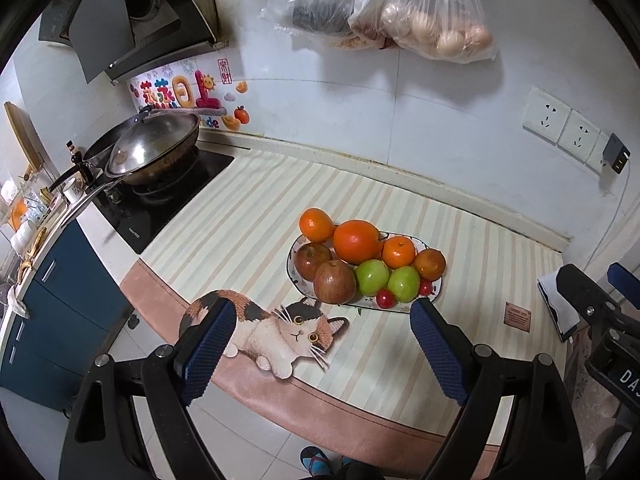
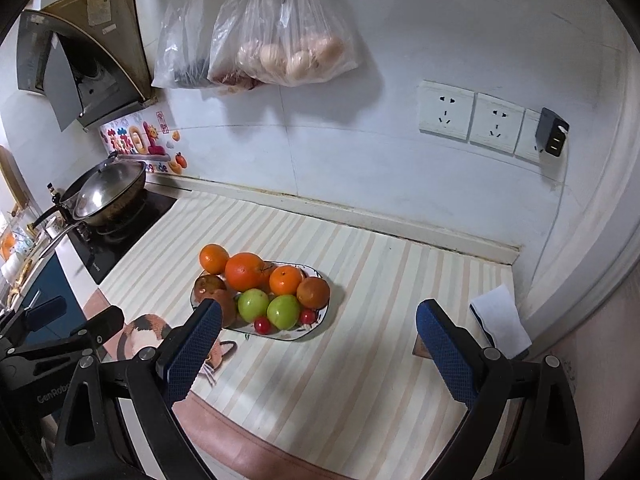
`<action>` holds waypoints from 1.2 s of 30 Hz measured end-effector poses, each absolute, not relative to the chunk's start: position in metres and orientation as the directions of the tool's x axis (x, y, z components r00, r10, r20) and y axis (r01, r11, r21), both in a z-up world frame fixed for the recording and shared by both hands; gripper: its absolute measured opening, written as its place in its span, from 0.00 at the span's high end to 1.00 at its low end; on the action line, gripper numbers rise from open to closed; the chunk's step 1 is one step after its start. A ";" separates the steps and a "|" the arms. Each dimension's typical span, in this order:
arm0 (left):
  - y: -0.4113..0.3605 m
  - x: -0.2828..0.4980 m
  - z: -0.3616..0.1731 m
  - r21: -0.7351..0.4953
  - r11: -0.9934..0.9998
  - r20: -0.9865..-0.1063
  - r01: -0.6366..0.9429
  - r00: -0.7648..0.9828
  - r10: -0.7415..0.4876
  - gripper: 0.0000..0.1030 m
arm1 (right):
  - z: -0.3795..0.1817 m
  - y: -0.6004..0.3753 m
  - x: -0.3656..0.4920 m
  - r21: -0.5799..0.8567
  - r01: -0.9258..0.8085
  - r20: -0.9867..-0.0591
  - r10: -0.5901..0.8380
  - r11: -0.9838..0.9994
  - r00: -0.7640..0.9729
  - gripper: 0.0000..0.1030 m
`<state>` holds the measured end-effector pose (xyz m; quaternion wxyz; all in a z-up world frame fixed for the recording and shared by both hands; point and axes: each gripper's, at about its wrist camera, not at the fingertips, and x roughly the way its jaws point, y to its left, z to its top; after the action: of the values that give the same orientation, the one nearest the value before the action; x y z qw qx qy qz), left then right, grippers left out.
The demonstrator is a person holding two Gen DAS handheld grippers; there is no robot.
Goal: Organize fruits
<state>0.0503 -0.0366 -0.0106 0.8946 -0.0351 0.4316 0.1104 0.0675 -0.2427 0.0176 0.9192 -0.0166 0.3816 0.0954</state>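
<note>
Striped tabletop (image 1: 248,216), plate (image 1: 434,286) of fruit mid-surface. Left hand-held gripper (image 1: 322,330) wide, empty; right hand-held gripper (image 2: 318,330) likewise. Best approached from above, taking one top orange (image 1: 357,241).

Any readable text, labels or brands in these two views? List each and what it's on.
"CenRobo", cut off: black body of the left gripper.
"DA", cut off: black right gripper.
Large colourful characters, ending "日上": wall sticker.
Brown mat tag, black cooktop logo, paper on range hood: too small.
</note>
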 end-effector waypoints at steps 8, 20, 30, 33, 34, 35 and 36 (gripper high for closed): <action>-0.030 0.057 -0.016 0.034 0.971 -0.787 -0.237 0.592 0.172 0.14 | 0.005 -0.235 0.078 0.047 -0.197 -0.722 0.170 0.979 0.671 0.03; -0.024 0.057 -0.019 0.034 0.967 -0.789 -0.251 0.588 0.180 0.14 | -0.001 -0.224 0.078 0.046 -0.207 -0.726 0.175 0.977 0.665 0.03; -0.022 0.056 -0.018 0.023 0.967 -0.789 -0.254 0.589 0.174 0.14 | -0.003 -0.222 0.075 0.050 -0.209 -0.731 0.179 0.977 0.659 0.03; -0.021 0.056 -0.017 0.024 0.967 -0.789 -0.255 0.589 0.174 0.14 | -0.004 -0.222 0.073 0.052 -0.208 -0.733 0.178 0.977 0.657 0.03; -0.021 0.055 -0.017 0.023 0.966 -0.788 -0.256 0.590 0.175 0.14 | -0.004 -0.222 0.073 0.054 -0.208 -0.734 0.179 0.977 0.655 0.03; -0.021 0.055 -0.016 0.021 0.966 -0.788 -0.257 0.590 0.175 0.14 | -0.005 -0.222 0.072 0.054 -0.208 -0.735 0.179 0.977 0.654 0.03; -0.021 0.055 -0.016 0.020 0.966 -0.789 -0.257 0.590 0.174 0.14 | -0.005 -0.222 0.072 0.052 -0.208 -0.736 0.178 0.977 0.653 0.03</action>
<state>0.0554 -0.0210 -0.0158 0.8903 -0.0480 0.4364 0.1211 0.0723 -0.2221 -0.0053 0.9089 -0.0185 0.4028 0.1063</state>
